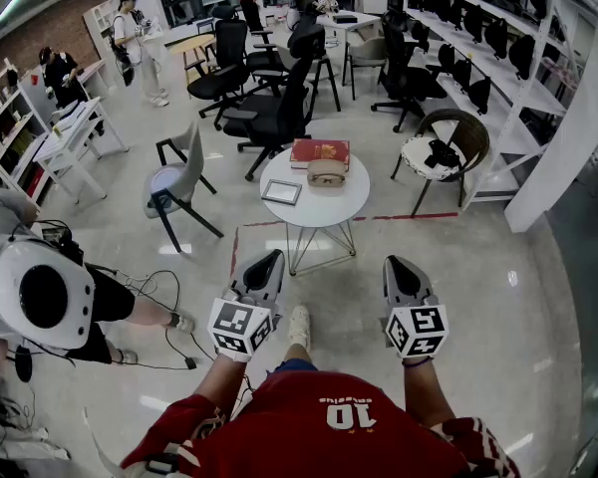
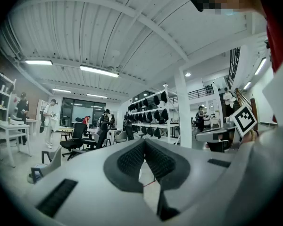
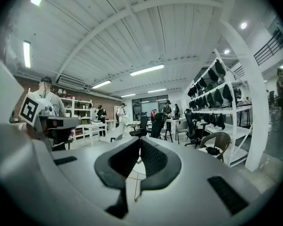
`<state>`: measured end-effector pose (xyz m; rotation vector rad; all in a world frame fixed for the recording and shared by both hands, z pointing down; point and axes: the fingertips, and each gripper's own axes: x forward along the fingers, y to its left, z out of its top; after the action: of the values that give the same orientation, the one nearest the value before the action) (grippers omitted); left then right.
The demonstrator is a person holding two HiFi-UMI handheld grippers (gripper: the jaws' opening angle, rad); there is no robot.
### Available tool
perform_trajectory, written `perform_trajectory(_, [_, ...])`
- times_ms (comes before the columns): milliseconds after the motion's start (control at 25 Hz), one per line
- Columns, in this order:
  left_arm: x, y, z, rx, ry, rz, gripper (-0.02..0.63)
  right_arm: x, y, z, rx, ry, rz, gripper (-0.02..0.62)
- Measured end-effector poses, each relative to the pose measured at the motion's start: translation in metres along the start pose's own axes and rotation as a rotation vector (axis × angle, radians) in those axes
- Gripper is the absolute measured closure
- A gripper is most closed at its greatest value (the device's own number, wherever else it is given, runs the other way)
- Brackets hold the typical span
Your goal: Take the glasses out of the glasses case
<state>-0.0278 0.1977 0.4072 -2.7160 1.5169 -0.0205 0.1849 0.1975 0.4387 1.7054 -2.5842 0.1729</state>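
Distance is the first risk. The glasses case [image 1: 327, 173] lies at the centre of the frame on the round white tabletop [image 1: 351, 207], well apart from both claws, which hang in the lower half. The left claw [image 1: 267, 262] and right claw [image 1: 403, 269] are each pressed together and pinching nothing. If either reaches the case without spreading first, it would likely shove the case rather than grip it. The case lies just beside a red box [image 1: 320, 151] and near a framed panel [image 1: 281, 191], so a careless reach could knock one of them. The tabletop stands on thin wire legs and may wobble under a push. The case looks closed, so the glasses cannot be seen.

The glossy pale floor [image 1: 478, 297] carries a red tape line [image 1: 409, 216] beside the tabletop. Black office chairs [image 1: 269, 118] crowd the upper middle, shelves [image 1: 498, 38] fill the upper right, and a person [image 1: 40, 292] crouches at lower left with cables [image 1: 154, 297] trailing nearby.
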Motion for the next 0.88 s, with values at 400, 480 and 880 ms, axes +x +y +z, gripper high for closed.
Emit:
perform_trajectory(400, [0.0000,-0.0019,0.0009,-0.005,-0.002,-0.007,0.597,-0.0039,0.0001,-0.0022,-0.003,0.003,-0.004,0.577])
perform_trajectory(480, [-0.0003,-0.0021,0.0012,-0.008,-0.002,-0.009,0.597,-0.0049,-0.0003,-0.0027,-0.005,0.006,-0.009,0.577])
perform_trajectory(880, [-0.0032,-0.0031,-0.0028,-0.015,0.001,-0.005,0.597,-0.0087,0.0015,-0.0033,0.013,-0.022,-0.008,0.575])
